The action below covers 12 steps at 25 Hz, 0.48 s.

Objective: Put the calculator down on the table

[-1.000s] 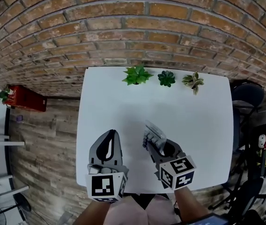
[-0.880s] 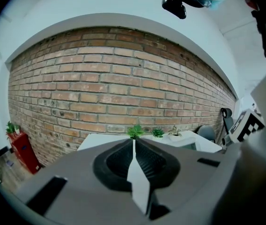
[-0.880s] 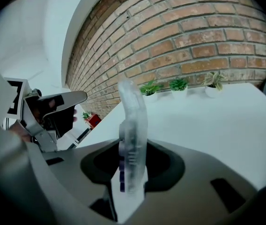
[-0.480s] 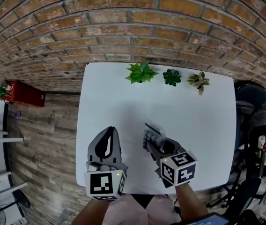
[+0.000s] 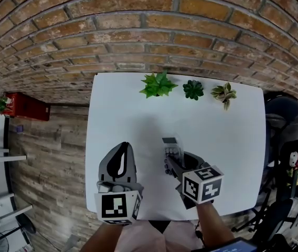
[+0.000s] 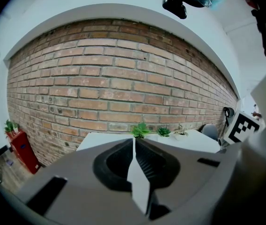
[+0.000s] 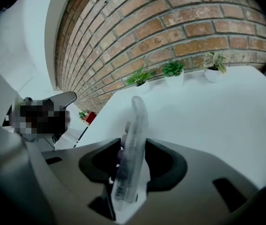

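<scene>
Behind everything on my feed runs the red-brown brick wall point(image 5: 149, 30), filling the top of the head view. Below it on the left is a grey-brown wood-plank floor point(image 5: 49, 156). Against the wall stands the white square table point(image 5: 138, 119), where I am working. A black office chair point(image 5: 281, 109) sits off the table's right edge, and a low red box point(image 5: 29, 110) with a small plant on it stands against the wall on the left.

Over the table's near half I have the two grey tools, each with a black-and-white marker cube at the back. The left hand-held gripper point(image 6: 134, 146) hangs over the near left part of the table and points toward the wall. Its jaws are pressed together with nothing between them. The right hand-held gripper point(image 5: 173, 160) is just beside it, tipped down toward the tabletop. Its jaws are opening, yet in its own view the pads lie against both faces of what it carries.

Along the far edge of the table stand three small potted plants: a bright green leafy one point(image 5: 157, 84), a dark green succulent point(image 5: 193, 89) and a pale variegated one point(image 5: 223, 93).

Smallest is the slim grey calculator with rows of keys point(image 5: 171, 147). It sits edge-on between the right jaws, over the middle of the table's near half, with its display end reaching out toward the plants. I cannot tell whether it touches the table.
</scene>
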Motion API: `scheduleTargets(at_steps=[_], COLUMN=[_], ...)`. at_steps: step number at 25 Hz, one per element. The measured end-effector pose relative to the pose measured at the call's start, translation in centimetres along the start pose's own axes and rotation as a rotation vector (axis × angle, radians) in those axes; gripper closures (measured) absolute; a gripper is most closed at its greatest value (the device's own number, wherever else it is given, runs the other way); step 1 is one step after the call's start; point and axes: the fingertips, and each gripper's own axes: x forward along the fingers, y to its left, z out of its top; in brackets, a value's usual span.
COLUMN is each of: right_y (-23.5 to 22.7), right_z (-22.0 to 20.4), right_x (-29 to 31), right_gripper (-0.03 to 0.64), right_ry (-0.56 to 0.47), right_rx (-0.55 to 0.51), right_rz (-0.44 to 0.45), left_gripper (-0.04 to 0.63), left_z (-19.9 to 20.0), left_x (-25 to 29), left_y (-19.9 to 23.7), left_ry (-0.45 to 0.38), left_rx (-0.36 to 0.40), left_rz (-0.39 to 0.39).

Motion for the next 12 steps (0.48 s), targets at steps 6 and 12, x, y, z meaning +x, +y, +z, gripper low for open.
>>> scheduleTargets(at_steps=[6,12], right_y=[-0.7,-1.6], right_z=[-0.1,-0.3], right_x=[0.4,0.5], right_gripper=[0.448,0.406], right_ry=[0.010,0.026], right_rx=[0.003,-0.029], right_rz=[-0.017,-0.052], left_gripper=[0.574,0.574], left_z=[0.2,0.1], left_x=[0.9,1.5], left_y=[0.0,-0.4], left_ry=[0.000,0.008], left_rx=[0.000,0.021], left_rz=[-0.005,-0.018])
